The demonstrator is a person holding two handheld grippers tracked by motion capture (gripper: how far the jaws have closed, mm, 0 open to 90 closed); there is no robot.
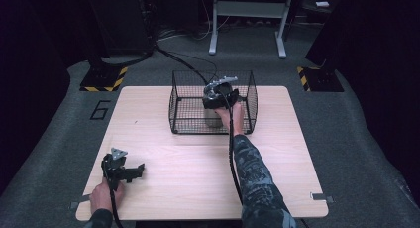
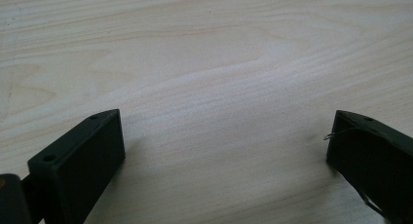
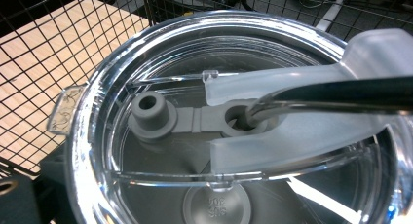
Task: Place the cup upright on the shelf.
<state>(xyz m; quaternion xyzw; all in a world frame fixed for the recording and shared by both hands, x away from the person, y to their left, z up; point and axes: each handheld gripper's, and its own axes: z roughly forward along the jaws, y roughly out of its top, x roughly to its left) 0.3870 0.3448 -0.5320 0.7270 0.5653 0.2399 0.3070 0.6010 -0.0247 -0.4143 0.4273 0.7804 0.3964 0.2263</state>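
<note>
Tumbler [image 3: 234, 136] right against right gripper [image 1: 221, 95] fingers.

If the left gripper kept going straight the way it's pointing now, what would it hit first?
Probably the bare wooden tabletop. The left gripper has its jaws wide apart and angled down at the wood, with nothing between or ahead of them. How near the surface is remains unclear.

Surface [image 1: 198, 163]: light wood, wavy grain lines. Wire basket [image 1: 183, 101]: black, square grid pattern. Cup [image 1: 214, 109] inside basket: silver-grey. Cup lid [image 3: 122, 53]: clear, with grey plug [image 3: 148, 112]. Left gripper [image 1: 138, 169]: black, grey plate on top. Sleeve [image 1: 255, 173]: dark camouflage blotches. Floor [image 1: 356, 134]: grey carpet. Floor plates [image 1: 104, 79]: yellow-black stripes.
</note>
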